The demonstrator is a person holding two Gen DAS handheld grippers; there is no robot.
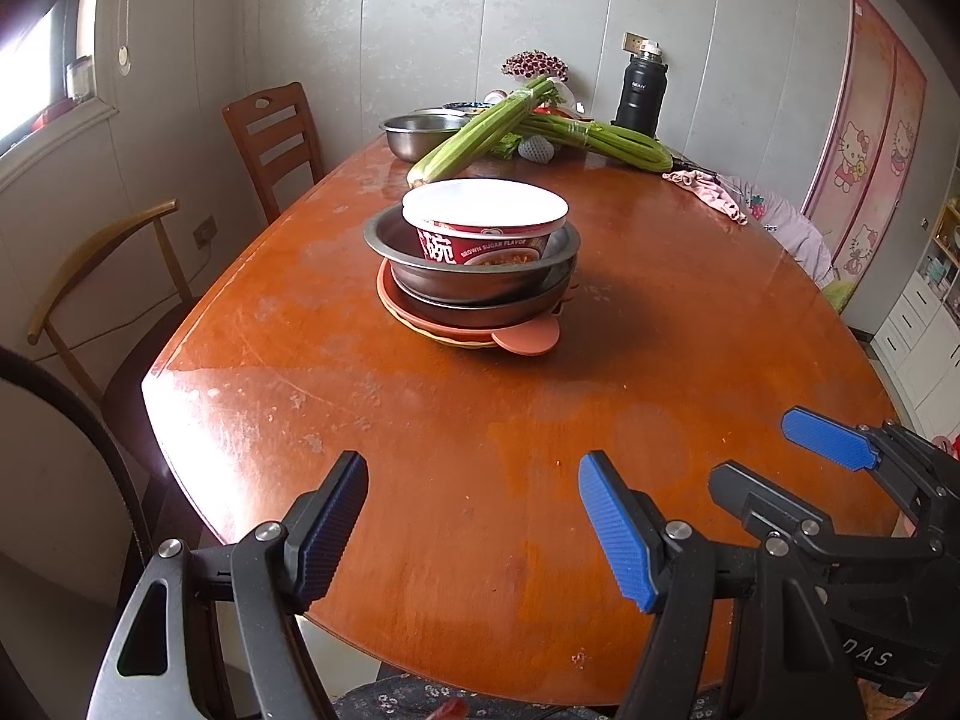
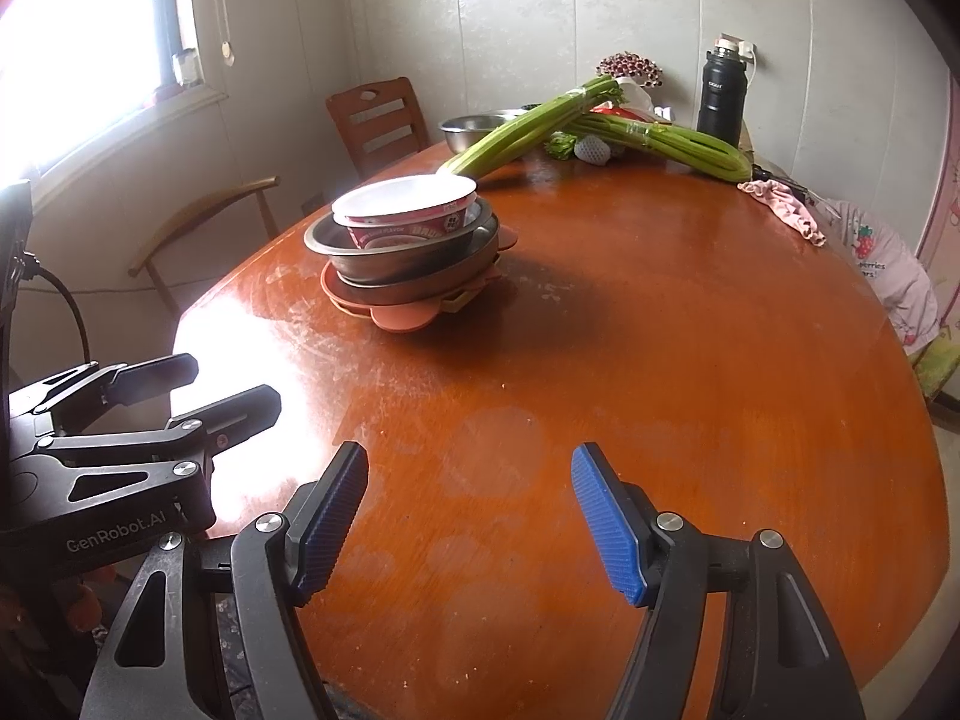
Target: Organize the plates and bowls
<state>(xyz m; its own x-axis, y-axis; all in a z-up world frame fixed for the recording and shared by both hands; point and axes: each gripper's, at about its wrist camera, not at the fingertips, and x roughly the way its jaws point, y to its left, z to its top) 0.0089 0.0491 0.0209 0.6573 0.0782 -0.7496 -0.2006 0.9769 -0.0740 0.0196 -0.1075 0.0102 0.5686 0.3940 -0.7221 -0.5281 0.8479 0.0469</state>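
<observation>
Item: stack (image 1: 474,276) of plates and bowls, mid-tabletop (image 1: 480,480), well ahead of both sets of jaws; noodle cup (image 1: 485,213) nested in steel bowl (image 1: 474,264), over a dark shallow bowl, orange plate (image 1: 522,337) and a yellowish plate at the bottom

Risk: the cup sits high and looks light, so a lift of the steel bowl by one rim could tip it out; plates underneath overlap unevenly and may drag or slide if the bowls are pulled sideways; celery (image 1: 480,132) and second steel bowl (image 1: 420,135) beyond the stack crowd any far placement

Left gripper (image 1: 474,525): jaws spread wide, holding nothing, above bare tabletop

Right gripper (image 2: 471,519): jaws spread wide, empty, touching nothing
</observation>
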